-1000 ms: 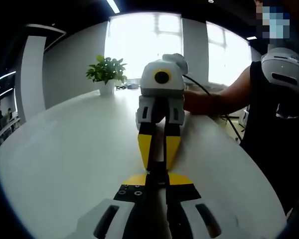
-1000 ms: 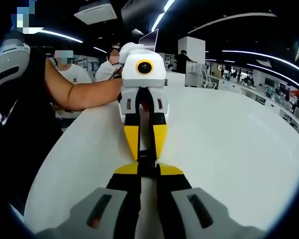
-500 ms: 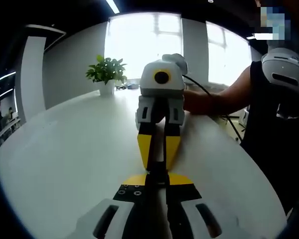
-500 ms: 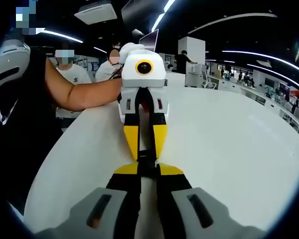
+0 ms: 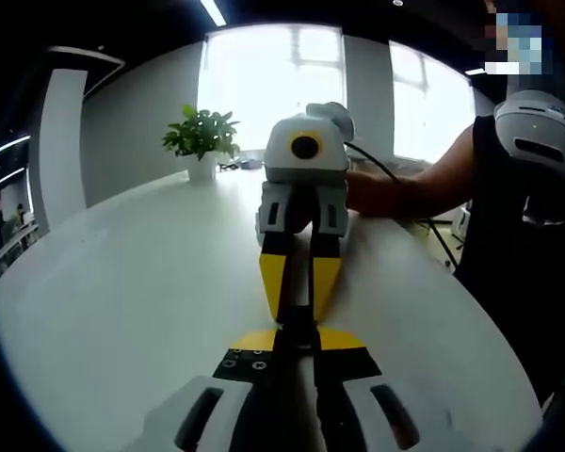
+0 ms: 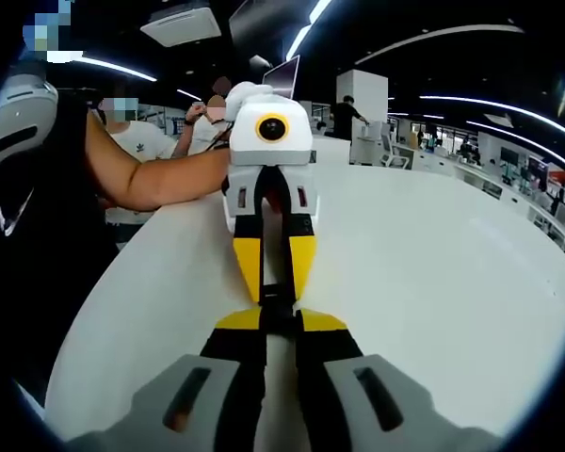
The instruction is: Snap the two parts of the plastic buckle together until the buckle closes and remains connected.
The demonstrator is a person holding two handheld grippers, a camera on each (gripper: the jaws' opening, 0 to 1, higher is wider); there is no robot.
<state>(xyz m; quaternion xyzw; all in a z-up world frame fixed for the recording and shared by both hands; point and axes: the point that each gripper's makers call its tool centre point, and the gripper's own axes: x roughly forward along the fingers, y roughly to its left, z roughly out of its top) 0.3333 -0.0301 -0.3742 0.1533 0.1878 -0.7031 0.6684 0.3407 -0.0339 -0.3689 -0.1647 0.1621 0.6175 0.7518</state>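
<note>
Two claws nose to nose over the white surface, the black buckle pinched between them.

In the left gripper view, the left claw (image 5: 297, 341) is at the near edge, yellow-tipped jaws pressed in on the black buckle (image 5: 298, 325), and the right claw (image 5: 299, 299) comes in from the far side, jaws narrowed onto the same piece. The buckle sits right at the centre, just above the surface (image 5: 141, 292). A potted plant (image 5: 201, 139) stands far left by the bright window. In the right gripper view, the right claw (image 6: 280, 325) grips the buckle (image 6: 278, 303) near centre, while the left claw (image 6: 274, 282) faces it. A person's forearm (image 6: 155, 179) reaches in from the left.
</note>
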